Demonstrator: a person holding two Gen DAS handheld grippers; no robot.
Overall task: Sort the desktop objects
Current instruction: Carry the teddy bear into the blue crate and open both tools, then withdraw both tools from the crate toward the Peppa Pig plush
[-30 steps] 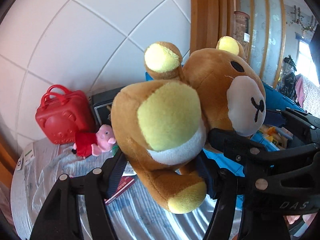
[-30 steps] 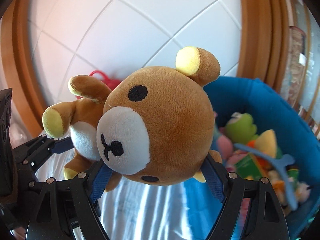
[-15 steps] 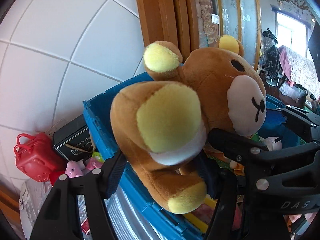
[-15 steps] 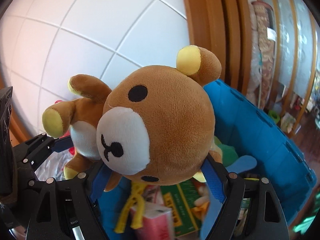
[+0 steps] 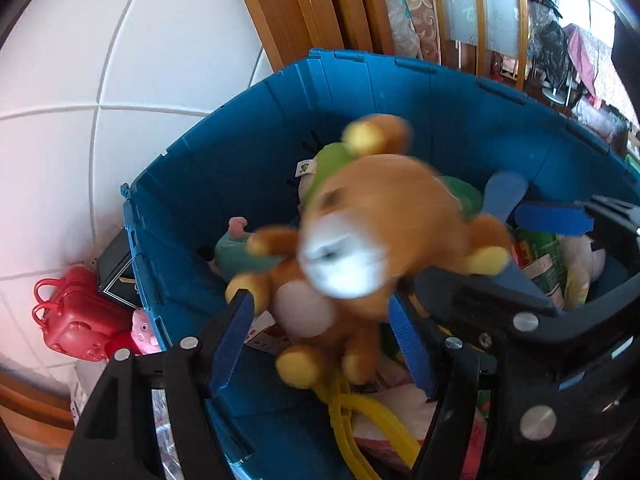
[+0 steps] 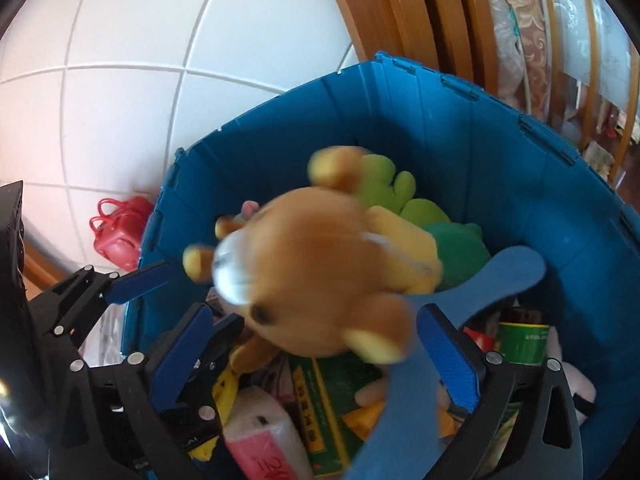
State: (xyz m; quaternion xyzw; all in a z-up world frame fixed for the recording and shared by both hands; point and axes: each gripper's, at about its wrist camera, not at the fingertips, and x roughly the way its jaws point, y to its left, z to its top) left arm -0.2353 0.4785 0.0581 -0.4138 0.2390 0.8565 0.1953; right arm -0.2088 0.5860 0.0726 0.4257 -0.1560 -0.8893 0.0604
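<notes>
A brown plush bear (image 5: 380, 220) with a white muzzle, blurred by motion, drops head first inside the blue storage bin (image 5: 400, 92). My left gripper (image 5: 320, 344) has its jaws opening, and the bear's body and legs lie loose between its blue pads, which no longer press on it. In the right wrist view the bear (image 6: 312, 264) tumbles just beyond my right gripper (image 6: 316, 360), whose jaws are opening wide, clear of the head. Both grippers hover over the bin (image 6: 440, 120), side by side.
The bin holds a green frog plush (image 6: 384, 188), a blue paddle-shaped piece (image 6: 512, 272), a green book (image 6: 328, 400), a pink packet (image 6: 264, 440) and yellow plastic strips (image 5: 352, 420). Left of it stand a red toy bag (image 5: 76, 320), a pink pig doll (image 5: 142, 332) and a black box (image 5: 116, 272).
Both grippers carried the bear to the right, from the striped cloth to above the bin. Their jaws have spread and the bear has slipped out, falling into the bin.
</notes>
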